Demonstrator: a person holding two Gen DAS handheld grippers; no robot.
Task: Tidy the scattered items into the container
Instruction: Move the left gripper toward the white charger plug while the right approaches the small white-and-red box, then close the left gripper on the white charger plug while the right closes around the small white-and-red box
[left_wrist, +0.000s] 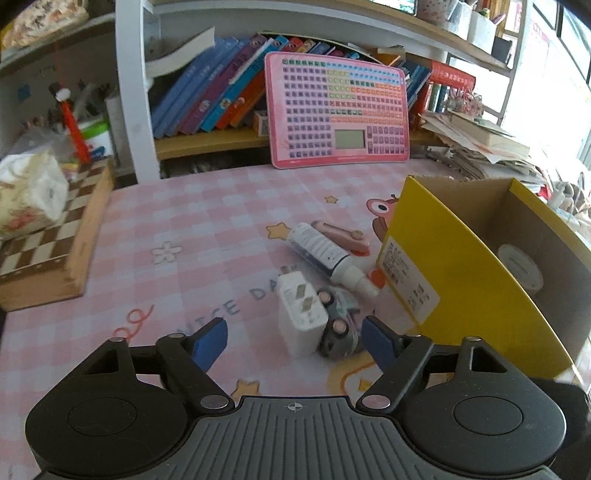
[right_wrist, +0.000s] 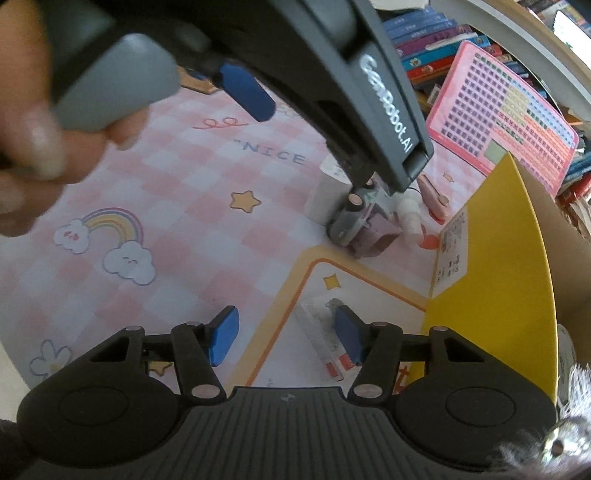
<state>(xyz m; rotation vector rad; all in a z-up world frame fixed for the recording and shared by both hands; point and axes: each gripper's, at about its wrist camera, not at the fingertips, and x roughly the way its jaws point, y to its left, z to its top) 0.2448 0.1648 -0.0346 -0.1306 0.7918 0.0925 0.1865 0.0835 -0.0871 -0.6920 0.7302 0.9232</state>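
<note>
My left gripper (left_wrist: 295, 341) is open, low over the pink mat, with a white charger plug (left_wrist: 301, 314) and a small grey toy car (left_wrist: 340, 328) between its blue fingertips. Beyond lie a white tube (left_wrist: 328, 256) and a pink clip-like item (left_wrist: 343, 236). The yellow cardboard box (left_wrist: 461, 273) stands at the right and holds a white round item (left_wrist: 521, 267). My right gripper (right_wrist: 286, 338) is open over the mat beside the box (right_wrist: 495, 280); a flat packet (right_wrist: 325, 338) lies by its right fingertip. The toy car also shows in the right wrist view (right_wrist: 360, 223), under the left gripper's body.
A wooden chessboard box (left_wrist: 51, 251) with a tissue pack (left_wrist: 29, 192) sits at the left. A pink keyboard toy (left_wrist: 338, 110) leans on a shelf of books (left_wrist: 221, 88). Papers pile up (left_wrist: 484, 144) behind the box.
</note>
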